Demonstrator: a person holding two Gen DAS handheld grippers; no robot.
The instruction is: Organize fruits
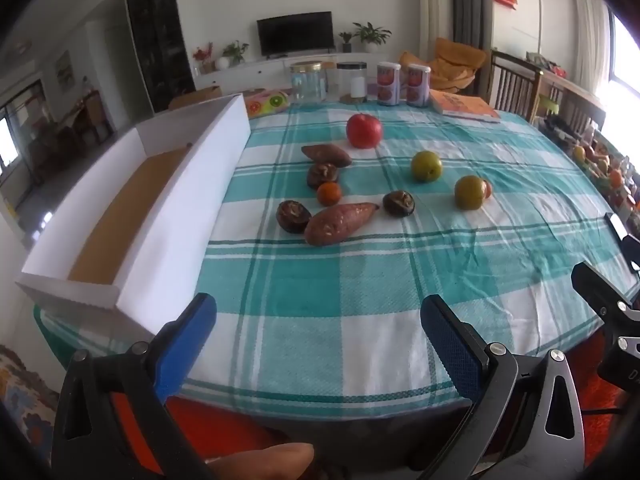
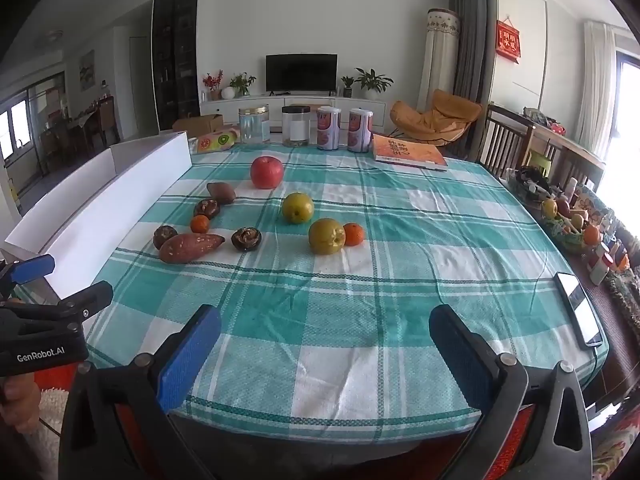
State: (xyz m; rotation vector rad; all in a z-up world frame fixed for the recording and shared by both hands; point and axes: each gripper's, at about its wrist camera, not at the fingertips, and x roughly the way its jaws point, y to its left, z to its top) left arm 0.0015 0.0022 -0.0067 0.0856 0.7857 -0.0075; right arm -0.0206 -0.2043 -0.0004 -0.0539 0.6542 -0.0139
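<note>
- Holding wide apart at lower frame: left gripper (image 1: 318,330), both blue pads (image 1: 188,340) spread, nothing between them.
- Spread equally wide at lower frame: right gripper (image 2: 324,336), nothing gripped.
- Resting at upper centre, well beyond both claws: red apple (image 1: 363,130).
- Lying right of centre, well apart from the claws: two green fruits (image 1: 427,165) (image 1: 469,192), with a small orange (image 2: 353,234) touching the nearer one.
- Sitting left of centre among sweet potatoes (image 1: 338,222) and mushrooms (image 1: 293,216): second small orange (image 1: 329,193).
- Standing along left frame edge: white box (image 1: 188,204) on the plaid tablecloth (image 1: 360,292).
</note>
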